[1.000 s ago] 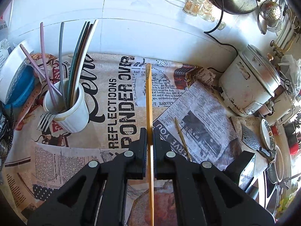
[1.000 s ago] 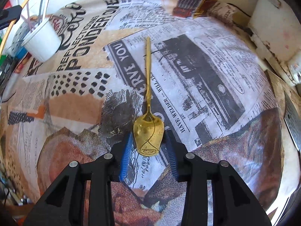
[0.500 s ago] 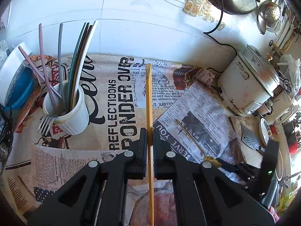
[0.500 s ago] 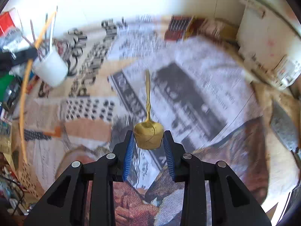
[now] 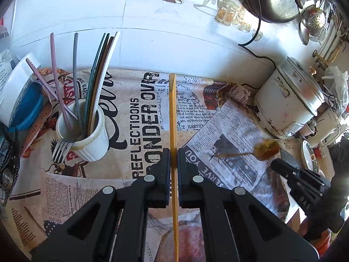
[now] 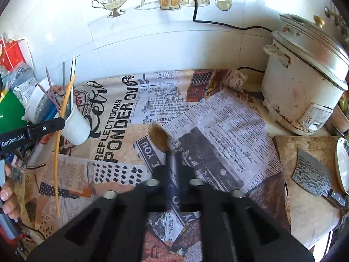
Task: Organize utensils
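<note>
The left tool is clamping a long yellow utensil and holding it above the newspaper-covered bench, not yet in the white cup. That cup is already holding about 7 long handles, with 1 fork leaning outside it. The right tool has just been closing and its jaws are now sitting together. The gold spoon is showing blurred just ahead of its tips, off the paper; whether it is pinched is unclear. Both pieces and the fork are remaining to be stowed.
</note>
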### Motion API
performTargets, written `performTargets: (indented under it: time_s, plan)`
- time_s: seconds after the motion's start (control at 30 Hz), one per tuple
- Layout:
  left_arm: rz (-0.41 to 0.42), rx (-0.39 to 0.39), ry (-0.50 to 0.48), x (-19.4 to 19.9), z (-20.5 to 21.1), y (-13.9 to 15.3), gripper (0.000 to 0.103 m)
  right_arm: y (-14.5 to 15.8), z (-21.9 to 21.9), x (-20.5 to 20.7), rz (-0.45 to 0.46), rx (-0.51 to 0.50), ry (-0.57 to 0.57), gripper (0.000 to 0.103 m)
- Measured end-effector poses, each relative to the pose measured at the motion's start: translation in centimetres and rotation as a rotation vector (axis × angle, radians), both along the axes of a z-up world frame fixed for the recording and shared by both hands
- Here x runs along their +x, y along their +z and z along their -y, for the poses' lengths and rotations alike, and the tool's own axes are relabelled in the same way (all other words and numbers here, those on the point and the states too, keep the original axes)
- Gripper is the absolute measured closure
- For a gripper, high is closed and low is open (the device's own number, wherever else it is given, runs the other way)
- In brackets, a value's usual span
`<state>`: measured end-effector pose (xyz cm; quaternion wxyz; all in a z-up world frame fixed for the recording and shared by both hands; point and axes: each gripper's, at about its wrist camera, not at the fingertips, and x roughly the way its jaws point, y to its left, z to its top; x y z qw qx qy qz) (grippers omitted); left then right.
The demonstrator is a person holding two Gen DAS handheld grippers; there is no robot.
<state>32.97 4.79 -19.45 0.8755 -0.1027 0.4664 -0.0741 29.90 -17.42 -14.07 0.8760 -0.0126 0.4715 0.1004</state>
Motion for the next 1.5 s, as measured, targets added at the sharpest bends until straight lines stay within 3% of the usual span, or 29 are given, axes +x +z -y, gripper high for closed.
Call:
performTargets:
  time_s: [0.1, 0.27, 0.37, 0.53, 0.63, 0.83, 1.07, 1.2, 1.5]
  plan:
    - [0.002, -0.003, 0.004, 0.1, -0.4, 0.1, 0.1, -0.6, -0.5, 0.9, -0.019, -0.041, 0.009, 0.1]
    - [0.008, -0.002, 0.019, 0.2, -1.1, 0.2, 0.1, -2.3, -0.7, 1.4, -0.082, -0.023, 0.033, 0.1]
    - [0.013, 0.002, 0.039, 0.3, -2.0, 0.4, 0.1, -3.4, -1.9, 1.7, -0.13, -0.036, 0.103, 0.098]
    - [0.021, 0.004, 0.091, -0.1, -3.9, 0.8, 0.1, -6.6, -6.4, 2.8, -0.21, -0.095, 0.338, 0.067]
    - [0.01, 0.016, 0.125, -0.6, -5.3, 0.8, 0.1, -8.6, -9.3, 4.5, -0.235, -0.127, 0.451, 0.067]
    - [-0.017, 0.013, 0.224, -1.7, -7.7, 0.3, 0.1, -11.6, -13.8, 9.7, -0.286, -0.148, 0.572, 0.067]
    - [-0.036, -0.006, 0.344, -3.4, -10.2, -0.6, 0.1, -14.2, -18.7, 11.5, -0.315, -0.208, 0.738, 0.067]
    - [-0.038, -0.003, 0.382, -3.7, -11.1, -0.6, 0.1, -15.0, -19.9, 11.4, -0.295, -0.23, 0.748, 0.064]
    - [-0.016, -0.006, 0.387, -3.3, -11.1, 0.1, 0.1, -14.4, -18.8, 12.3, -0.317, -0.129, 0.609, 0.075]
